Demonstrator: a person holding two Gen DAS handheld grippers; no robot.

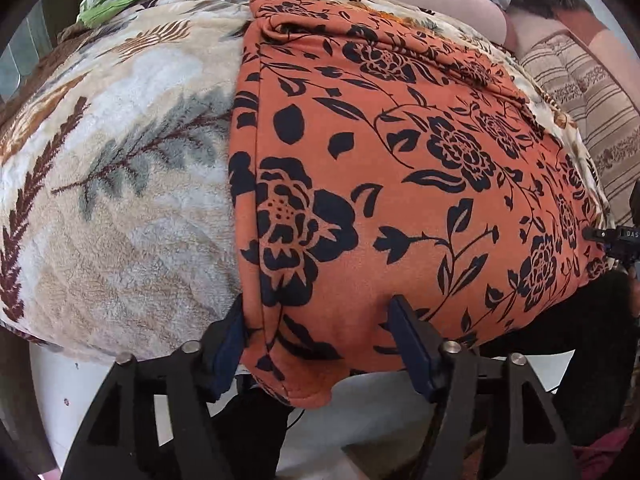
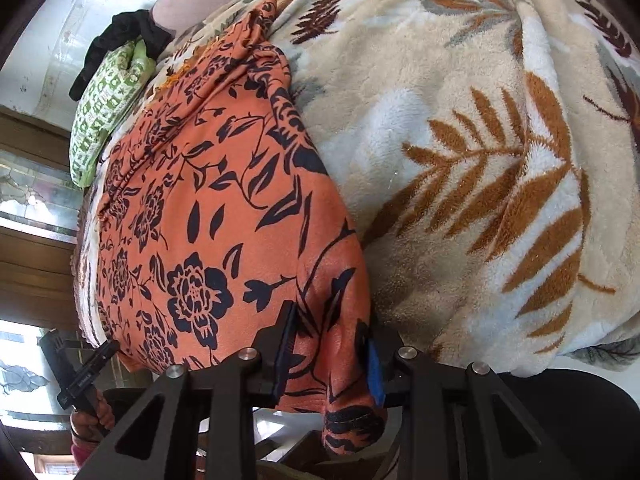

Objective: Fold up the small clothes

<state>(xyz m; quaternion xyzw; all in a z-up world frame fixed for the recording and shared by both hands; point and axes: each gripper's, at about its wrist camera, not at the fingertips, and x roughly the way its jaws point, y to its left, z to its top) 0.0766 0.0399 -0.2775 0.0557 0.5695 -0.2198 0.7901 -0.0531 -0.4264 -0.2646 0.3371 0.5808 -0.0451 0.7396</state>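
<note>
Orange floral garment [image 1: 400, 168] on blanket [image 1: 120, 200]; left gripper [image 1: 320, 344] spread, right gripper [image 2: 332, 360] clamps hem.

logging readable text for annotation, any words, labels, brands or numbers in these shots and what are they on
"DAS": white letters, cut off at the frame edge, on the black right gripper seen at the right of the left wrist view.
A small pale marking on the black left gripper, seen in the right wrist view, is too small and blurred to read.
No text on the orange floral garment, the leaf-print blanket or the green patterned pillow: only patterns.
</note>
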